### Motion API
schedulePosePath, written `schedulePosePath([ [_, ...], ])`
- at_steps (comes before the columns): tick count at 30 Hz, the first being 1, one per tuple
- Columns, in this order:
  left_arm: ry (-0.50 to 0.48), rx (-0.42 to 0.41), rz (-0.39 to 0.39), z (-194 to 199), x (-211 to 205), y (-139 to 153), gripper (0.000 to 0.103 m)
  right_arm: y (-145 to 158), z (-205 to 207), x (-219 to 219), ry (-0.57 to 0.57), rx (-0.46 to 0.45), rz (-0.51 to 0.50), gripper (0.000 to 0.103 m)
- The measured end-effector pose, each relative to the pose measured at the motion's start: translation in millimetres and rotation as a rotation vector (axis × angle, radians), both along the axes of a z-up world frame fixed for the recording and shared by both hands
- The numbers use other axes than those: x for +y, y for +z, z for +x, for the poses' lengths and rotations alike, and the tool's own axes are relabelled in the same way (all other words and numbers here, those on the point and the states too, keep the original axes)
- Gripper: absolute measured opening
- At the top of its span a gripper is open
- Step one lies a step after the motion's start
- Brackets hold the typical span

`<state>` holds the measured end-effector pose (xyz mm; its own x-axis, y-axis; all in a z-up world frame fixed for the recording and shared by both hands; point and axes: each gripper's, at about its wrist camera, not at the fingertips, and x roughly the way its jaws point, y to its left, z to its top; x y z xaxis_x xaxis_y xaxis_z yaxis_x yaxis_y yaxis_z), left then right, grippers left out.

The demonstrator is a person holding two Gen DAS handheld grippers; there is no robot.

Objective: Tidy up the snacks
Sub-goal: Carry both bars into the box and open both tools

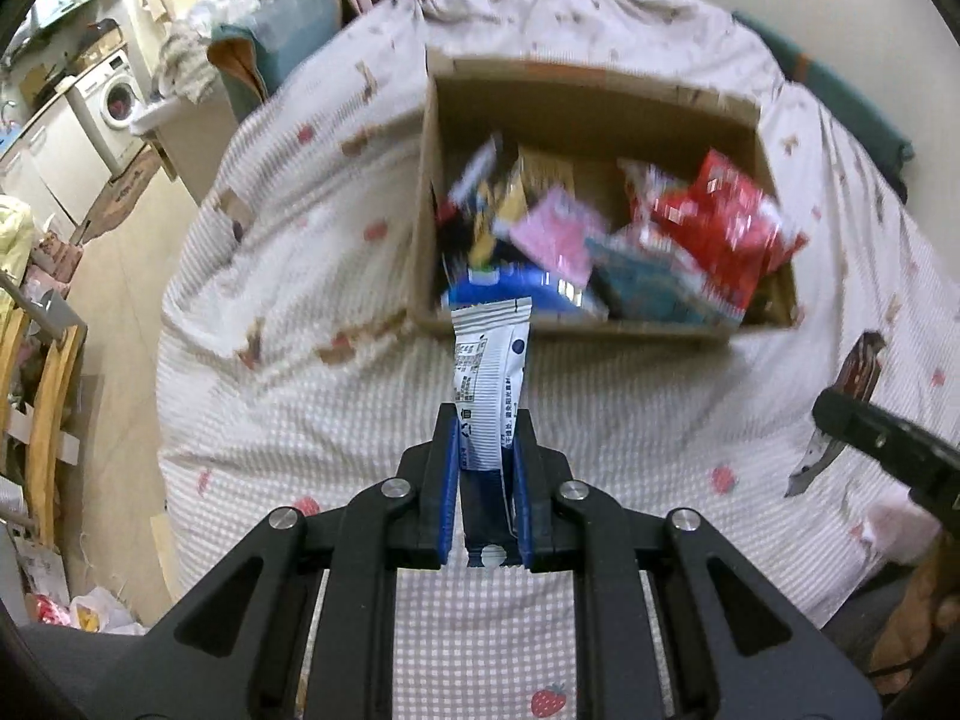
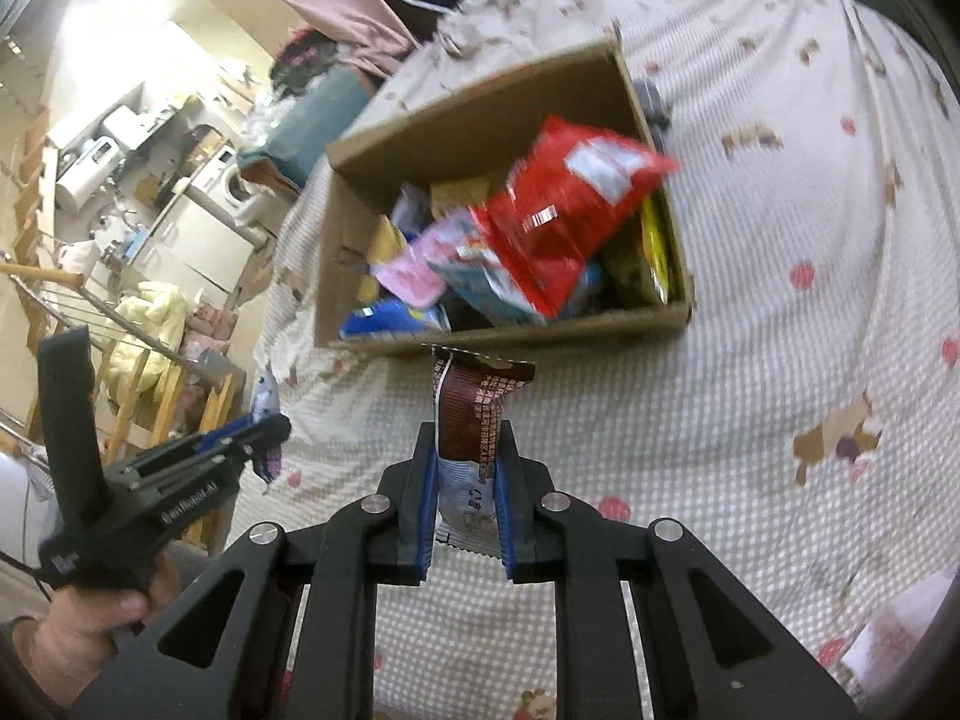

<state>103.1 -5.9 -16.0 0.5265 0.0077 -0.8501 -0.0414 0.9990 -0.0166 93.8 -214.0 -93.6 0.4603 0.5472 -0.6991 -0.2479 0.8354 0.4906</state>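
Both black grippers, left (image 1: 483, 420) pinching a white-blue sachet (image 1: 489, 354) and right (image 2: 467, 438) a brown wrapper (image 2: 474, 414), may drop them short of the brown cardboard box (image 1: 429, 180) at 12 o'clock if grips slip.

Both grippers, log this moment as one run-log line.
left gripper: shut on white-and-blue snack packet | right gripper: shut on brown snack packet | cardboard box: on bedspread, holds snacks

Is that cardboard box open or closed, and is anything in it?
Open and well filled: the cardboard box has no lid over it, and snack packets, including a red bag, lie piled inside.
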Motion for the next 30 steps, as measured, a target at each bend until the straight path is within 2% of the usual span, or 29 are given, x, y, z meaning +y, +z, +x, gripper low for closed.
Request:
schedulePosePath([
  [8,-0.021,-0.092,0.014,21,-3,32,0.013,27,11,-5,-0.017,-0.087,0.034,0.017],
  [13,-0.036,-0.116,0.033,34,-7,40,0.013,38,26,-3,-0.017,-0.122,0.04,0.017],
  [22,-0.035,-0.131,0.02,66,-6,42,0.013,43,60,-3,-0.028,-0.149,0.055,0.017],
  [30,-0.056,-0.13,0.001,99,-12,30,0.013,37,97,8,-0.017,-0.148,0.058,0.017],
])
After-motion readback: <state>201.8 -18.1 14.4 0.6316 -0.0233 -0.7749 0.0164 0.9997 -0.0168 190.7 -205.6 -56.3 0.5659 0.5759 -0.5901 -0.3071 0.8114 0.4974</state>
